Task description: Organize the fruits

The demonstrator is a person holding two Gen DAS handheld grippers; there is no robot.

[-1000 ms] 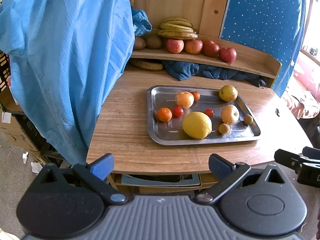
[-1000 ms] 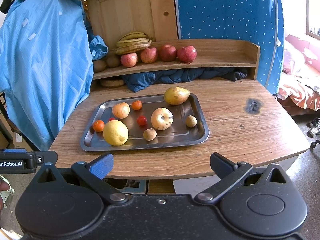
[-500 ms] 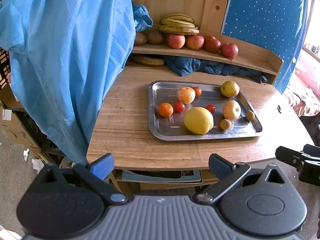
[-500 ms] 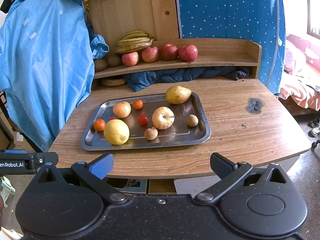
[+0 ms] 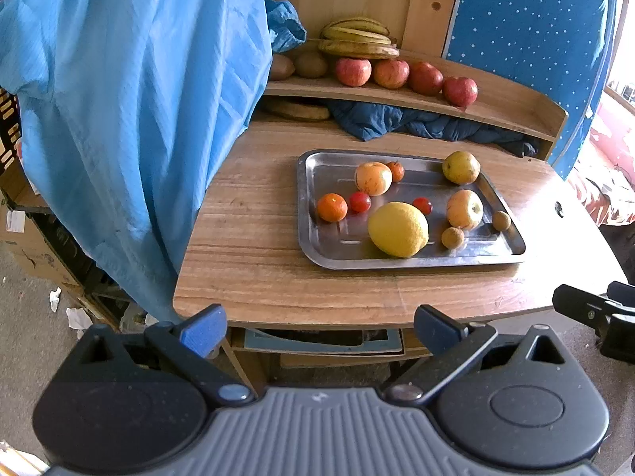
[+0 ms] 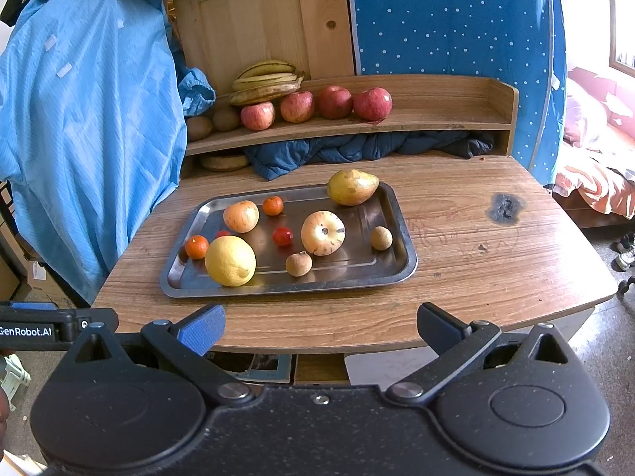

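A steel tray (image 5: 309, 182) (image 6: 401, 218) on the wooden table holds a large yellow citrus (image 5: 398, 229) (image 6: 230, 260), a pear (image 5: 461, 167) (image 6: 351, 187), two pale apples (image 5: 464, 209) (image 6: 322, 233), small oranges (image 5: 331, 207) (image 6: 197, 246), red tomatoes (image 5: 359, 201) (image 6: 282, 236) and small brown fruits (image 5: 452, 237) (image 6: 299, 263). On the shelf behind lie bananas (image 5: 357, 37) (image 6: 266, 81) and red apples (image 5: 425, 77) (image 6: 335, 102). My left gripper (image 5: 317, 325) and right gripper (image 6: 320, 327) hang open and empty before the table's front edge, clear of the tray.
A light blue cloth (image 5: 131, 91) (image 6: 79, 119) hangs at the table's left side. Dark blue fabric (image 5: 397, 121) (image 6: 357, 148) is stuffed under the shelf (image 5: 512, 107). A burn mark (image 6: 505, 207) scars the bare right part of the table (image 6: 496, 269). Cardboard boxes and floor litter lie lower left.
Both cameras have drifted slightly, so the tray sits a little higher in each view. Fruits have not moved; both grippers stay open.
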